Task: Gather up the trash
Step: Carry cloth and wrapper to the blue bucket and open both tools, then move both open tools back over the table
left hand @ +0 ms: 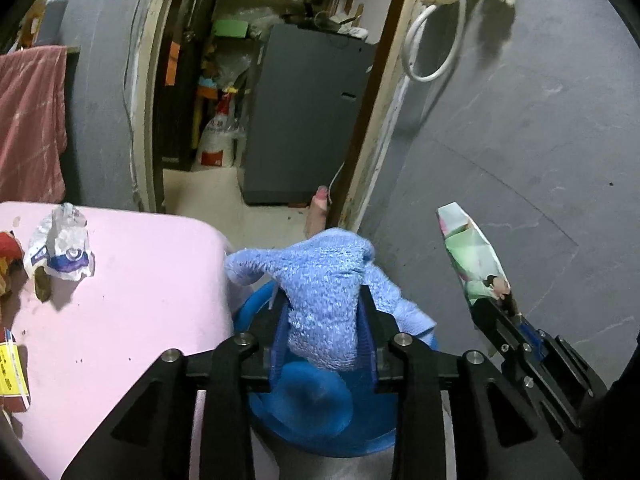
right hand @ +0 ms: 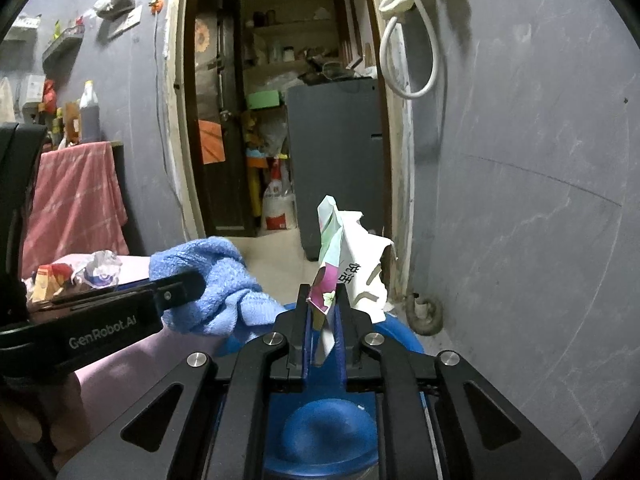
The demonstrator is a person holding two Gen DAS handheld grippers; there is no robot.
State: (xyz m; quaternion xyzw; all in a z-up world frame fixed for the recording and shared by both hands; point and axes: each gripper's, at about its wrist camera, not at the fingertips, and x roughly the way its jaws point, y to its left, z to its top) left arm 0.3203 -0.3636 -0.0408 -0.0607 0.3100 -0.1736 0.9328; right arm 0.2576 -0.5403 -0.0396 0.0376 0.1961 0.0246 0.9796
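My left gripper [left hand: 325,312] is shut on a fluffy blue cloth [left hand: 320,280] and holds it over a blue bin [left hand: 308,412]. In the right wrist view the cloth [right hand: 208,284] hangs from the left gripper [right hand: 188,288] at the left. My right gripper [right hand: 324,300] is shut on a crumpled white, green and pink paper wrapper [right hand: 348,256] above the blue bin [right hand: 328,432]. The wrapper [left hand: 472,256] and right gripper [left hand: 500,312] also show at the right of the left wrist view. A crumpled clear plastic wrapper [left hand: 60,244] lies on the pink table [left hand: 132,292].
Red and yellow packets [left hand: 10,264] lie at the table's left edge. A red towel [left hand: 32,120] hangs at the left. An open doorway [right hand: 280,120] leads to a cluttered storeroom with a grey cabinet [right hand: 336,160]. A grey wall [right hand: 520,200] stands at the right, with a hose [right hand: 412,52] hanging.
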